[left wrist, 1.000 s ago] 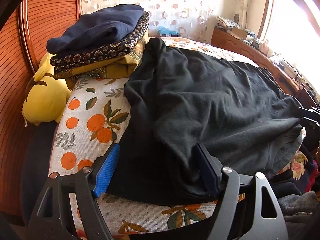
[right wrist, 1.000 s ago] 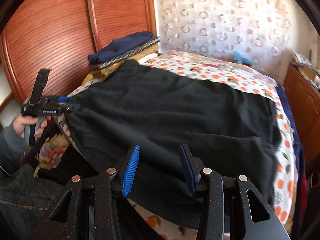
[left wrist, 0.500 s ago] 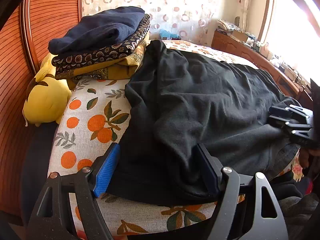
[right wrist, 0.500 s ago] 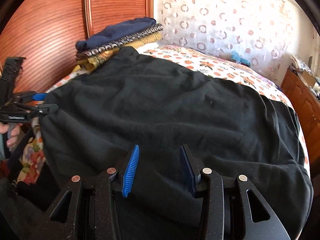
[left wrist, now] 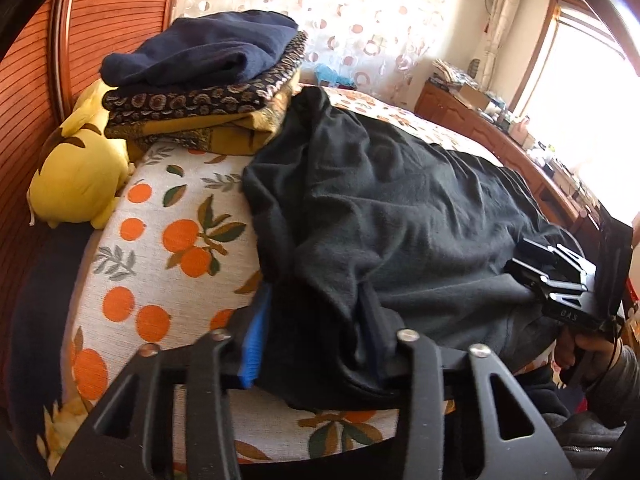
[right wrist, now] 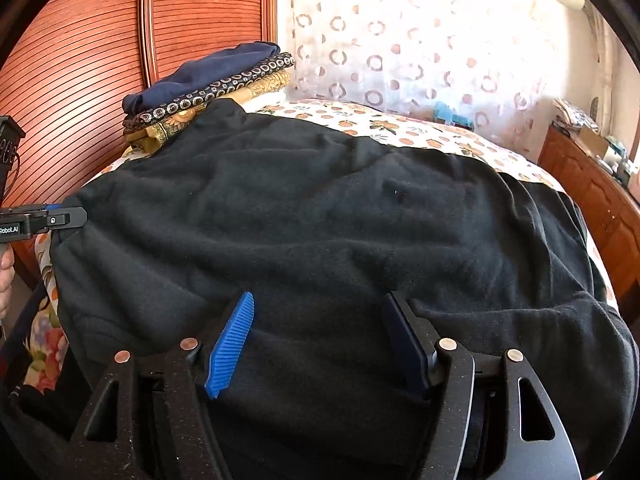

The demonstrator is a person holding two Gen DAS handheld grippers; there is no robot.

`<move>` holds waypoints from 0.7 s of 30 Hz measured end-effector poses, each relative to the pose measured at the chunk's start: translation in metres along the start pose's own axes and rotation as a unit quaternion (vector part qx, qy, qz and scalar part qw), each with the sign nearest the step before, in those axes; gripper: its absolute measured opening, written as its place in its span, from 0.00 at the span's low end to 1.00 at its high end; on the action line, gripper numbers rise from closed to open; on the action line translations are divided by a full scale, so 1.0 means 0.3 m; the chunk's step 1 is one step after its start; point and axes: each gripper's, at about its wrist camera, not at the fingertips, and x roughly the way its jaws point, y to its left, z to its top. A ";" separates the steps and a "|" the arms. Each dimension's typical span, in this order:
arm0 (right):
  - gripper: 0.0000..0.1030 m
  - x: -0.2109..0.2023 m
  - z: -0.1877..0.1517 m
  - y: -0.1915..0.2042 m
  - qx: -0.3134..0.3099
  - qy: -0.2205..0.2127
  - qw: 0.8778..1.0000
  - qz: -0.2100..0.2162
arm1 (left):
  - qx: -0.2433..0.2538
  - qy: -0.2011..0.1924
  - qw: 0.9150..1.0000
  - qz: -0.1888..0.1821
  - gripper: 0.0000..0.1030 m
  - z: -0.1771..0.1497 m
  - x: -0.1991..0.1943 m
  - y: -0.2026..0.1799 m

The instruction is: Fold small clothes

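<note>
A black fleece garment [left wrist: 400, 216] lies spread across the bed with the orange-print cover [left wrist: 172, 232]; it fills the right wrist view [right wrist: 320, 220]. My left gripper [left wrist: 316, 328] is open, its jaws straddling the garment's near corner, with cloth bunched between the blue pads. My right gripper [right wrist: 320, 328] is open over the garment's near edge, with cloth lying between its fingers. The right gripper also shows in the left wrist view [left wrist: 556, 284], and the left one in the right wrist view [right wrist: 44, 218].
A stack of folded clothes [left wrist: 204, 80], navy on top, sits at the bed's head end, beside a yellow plush toy [left wrist: 76, 176]. A ribbed wooden headboard [right wrist: 80, 80] stands behind. A wooden dresser [left wrist: 500, 136] with clutter runs along the window side.
Both grippers have moved forward onto the garment. The left jaws have narrowed around the bunched corner. The garment has been pulled toward the near edge and wrinkled.
</note>
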 end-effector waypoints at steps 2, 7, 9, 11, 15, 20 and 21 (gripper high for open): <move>0.67 -0.004 -0.003 -0.001 0.001 -0.001 1.000 0.001 | 0.007 0.004 1.000 -0.004 0.14 0.000 0.004 -0.019; 0.67 -0.021 -0.005 -0.020 0.000 0.007 1.000 0.011 | 0.029 -0.016 0.999 -0.022 0.11 0.044 -0.038 -0.106; 0.67 -0.042 0.000 -0.043 0.009 0.010 1.000 0.023 | 0.041 -0.025 0.998 -0.039 0.11 0.077 -0.060 -0.155; 0.67 -0.074 0.000 -0.075 0.018 0.009 0.999 0.031 | 0.059 -0.032 0.996 -0.055 0.11 0.114 -0.075 -0.221; 0.67 -0.162 -0.017 -0.176 0.040 -0.001 0.999 0.012 | 0.099 -0.036 0.990 -0.094 0.11 0.192 -0.065 -0.375; 0.67 -0.286 -0.074 -0.334 0.079 -0.014 0.996 -0.022 | 0.156 -0.021 0.978 -0.138 0.11 0.283 0.010 -0.614; 0.67 -0.312 -0.086 -0.361 0.085 -0.017 0.996 -0.029 | 0.167 -0.017 0.975 -0.146 0.11 0.295 0.024 -0.660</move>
